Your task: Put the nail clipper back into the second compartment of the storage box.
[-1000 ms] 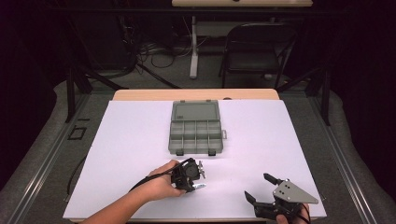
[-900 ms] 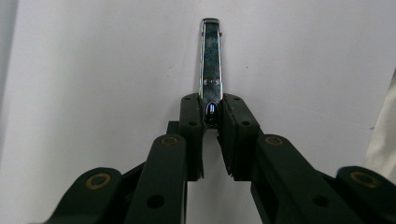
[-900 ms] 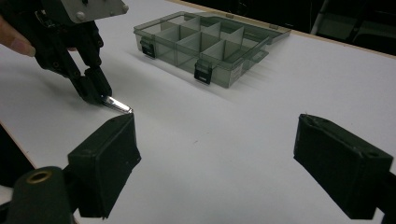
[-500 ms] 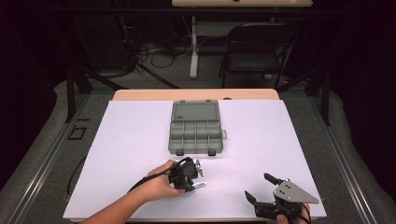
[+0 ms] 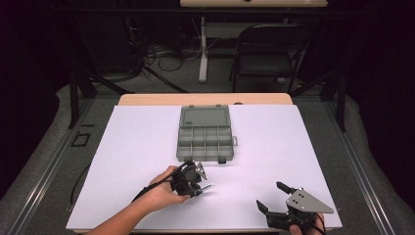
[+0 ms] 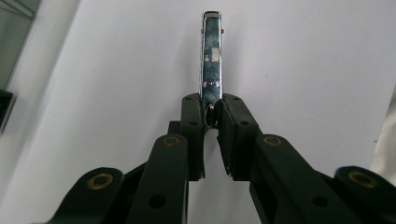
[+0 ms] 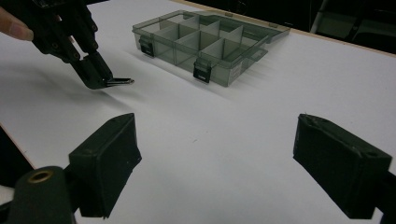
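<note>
Nothing has moved since a second ago that I can make out: both hands sit where they were, near the table's front edge.

My left gripper (image 5: 201,187) is at about 6 o'clock from the organizer box (image 5: 204,133), near it but apart. Jaws are clenched on a small metal clip (image 6: 211,53). From the left gripper view, the clip's near end is pinched between the two pads, and the rest sticks straight out past the tips toward 12 o'clock, over bare white table (image 6: 303,70). From the right gripper view, the left gripper (image 7: 106,80) tilts down toward the table with the clip (image 7: 119,81) poking out sideways from the tips, low over the surface; whether it touches the table, I cannot tell. A hand (image 5: 159,191) wraps the gripper body, and a cable trails back toward 7 o'clock.

My right gripper (image 5: 271,197) is at roughly 4 o'clock from the left one, well apart, close to the table's front edge. Jaws are spread wide, nothing between them. A grey three-cornered plate sits on top.

The box (image 7: 210,39) is grey see-through plastic, lid open and lying flat on the far side, with divided compartments and two dark latches on the near wall. I cannot see any contents in the compartments. A folding chair (image 5: 266,54) stands past the table at 12 o'clock.
</note>
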Motion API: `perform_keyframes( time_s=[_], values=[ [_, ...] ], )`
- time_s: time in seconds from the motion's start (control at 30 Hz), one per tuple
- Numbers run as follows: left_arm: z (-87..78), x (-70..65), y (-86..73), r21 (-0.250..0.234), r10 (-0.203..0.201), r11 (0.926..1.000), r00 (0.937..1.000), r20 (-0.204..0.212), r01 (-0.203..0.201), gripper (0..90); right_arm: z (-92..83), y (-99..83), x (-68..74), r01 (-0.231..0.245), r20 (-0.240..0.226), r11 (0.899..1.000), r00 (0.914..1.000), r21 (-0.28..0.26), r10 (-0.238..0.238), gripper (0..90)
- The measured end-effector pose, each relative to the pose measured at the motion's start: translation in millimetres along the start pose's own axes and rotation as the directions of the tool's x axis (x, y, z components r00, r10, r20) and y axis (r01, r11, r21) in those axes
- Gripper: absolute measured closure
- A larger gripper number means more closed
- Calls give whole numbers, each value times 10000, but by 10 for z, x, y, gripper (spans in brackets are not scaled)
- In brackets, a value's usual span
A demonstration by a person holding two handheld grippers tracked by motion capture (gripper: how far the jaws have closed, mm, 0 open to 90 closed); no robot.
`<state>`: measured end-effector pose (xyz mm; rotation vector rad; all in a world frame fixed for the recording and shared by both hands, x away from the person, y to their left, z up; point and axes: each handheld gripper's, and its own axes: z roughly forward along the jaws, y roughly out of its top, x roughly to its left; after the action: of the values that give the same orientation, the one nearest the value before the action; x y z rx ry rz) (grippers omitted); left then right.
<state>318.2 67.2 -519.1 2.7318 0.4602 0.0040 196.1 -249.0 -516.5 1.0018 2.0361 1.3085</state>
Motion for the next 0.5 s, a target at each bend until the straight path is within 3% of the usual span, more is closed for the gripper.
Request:
perform_keyframes(
  time_s=[0.27,0.5],
  values=[
    [-95,31,-20,-532,-252,9983,9997,-30,250,799,0,-1,-2,-4,-7,10000,10000,-40,4,137],
    [-207,95,-26,-1003,-579,9935,9979,-299,547,799,1,-1,-2,-5,1,10000,10000,-22,5,137]
  ],
)
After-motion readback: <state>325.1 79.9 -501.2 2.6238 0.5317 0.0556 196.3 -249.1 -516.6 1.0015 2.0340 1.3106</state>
